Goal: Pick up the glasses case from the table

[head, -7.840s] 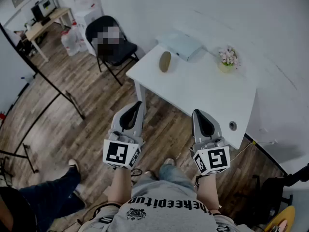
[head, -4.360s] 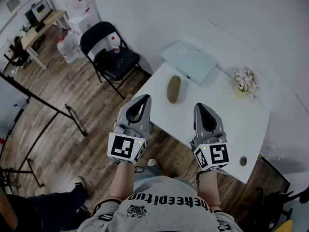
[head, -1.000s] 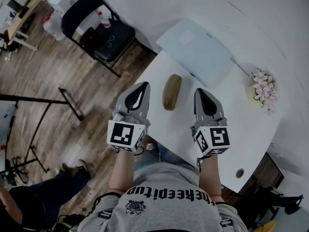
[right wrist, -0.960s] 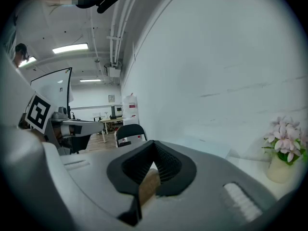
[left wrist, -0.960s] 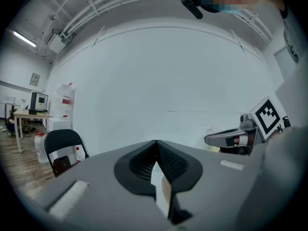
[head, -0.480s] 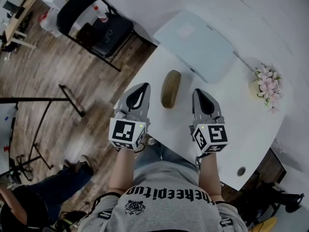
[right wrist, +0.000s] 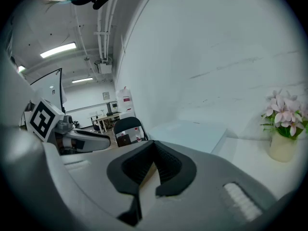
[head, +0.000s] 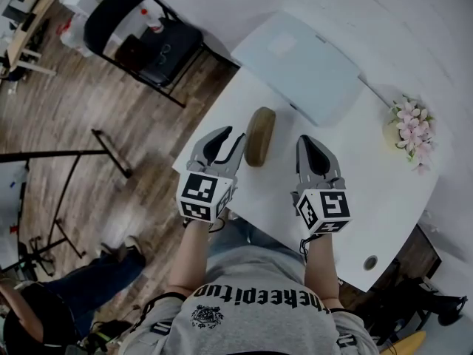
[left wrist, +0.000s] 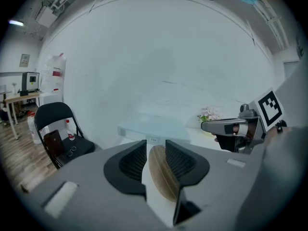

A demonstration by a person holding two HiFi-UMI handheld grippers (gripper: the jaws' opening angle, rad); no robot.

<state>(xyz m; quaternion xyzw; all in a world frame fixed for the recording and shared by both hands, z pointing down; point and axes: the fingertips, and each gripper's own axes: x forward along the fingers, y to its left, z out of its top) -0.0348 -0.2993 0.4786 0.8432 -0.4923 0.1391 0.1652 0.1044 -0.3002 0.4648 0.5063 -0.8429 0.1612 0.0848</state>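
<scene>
The tan oval glasses case [head: 259,136] lies on the white table [head: 355,191] near its left edge. My left gripper [head: 229,140] hangs just left of the case's near end; its jaws have just been opening and stand apart. In the left gripper view the case [left wrist: 161,177] shows through the gap of the left gripper [left wrist: 155,146], ahead of the pads and not pressed by them. My right gripper [head: 307,140] hovers over the table to the right of the case, shut and holding nothing. In its own view, the right gripper [right wrist: 153,143] has its tips meeting.
A flat pale box [head: 295,58] rests at the table's far side, and a pot of pink flowers [head: 410,128] stands at the right. A black folding chair [head: 140,28] with small items is beyond the table's left corner. A cable hole [head: 370,262] sits near the front edge.
The left gripper's jaws have opened, and it has sunk and shifted right toward the case. The right gripper has dropped slightly and stays shut.
</scene>
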